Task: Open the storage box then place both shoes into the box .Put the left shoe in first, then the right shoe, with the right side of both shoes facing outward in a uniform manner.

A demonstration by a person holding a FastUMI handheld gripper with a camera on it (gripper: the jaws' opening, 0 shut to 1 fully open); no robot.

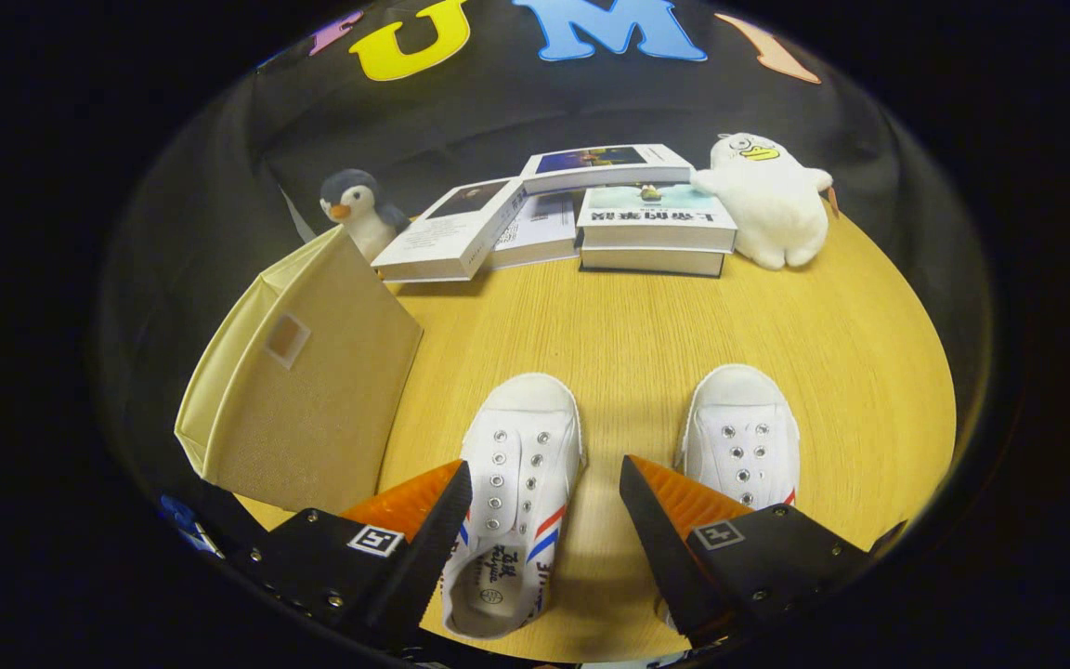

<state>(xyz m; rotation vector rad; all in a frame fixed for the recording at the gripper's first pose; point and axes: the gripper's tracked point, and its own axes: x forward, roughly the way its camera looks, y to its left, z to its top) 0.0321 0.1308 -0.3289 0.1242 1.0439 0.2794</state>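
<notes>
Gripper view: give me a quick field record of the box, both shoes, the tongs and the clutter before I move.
box: beige fabric storage box, beside the near shoe, ahead of one finger
near shoe: white shoe between the fingers, toe pointing away
other shoe: second white shoe beside it, outside the fingers, toe pointing away
tongs: gripper open, astride the near shoe, no visible pressing
clutter: books, penguin toy, white plush beyond the shoes
surface: wooden table

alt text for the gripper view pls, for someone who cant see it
The open gripper hovers over a wooden table, its fingers straddling the left of two white shoes; the other shoe lies beside it. A beige storage box stands to the left, with books and two plush toys beyond.
</notes>
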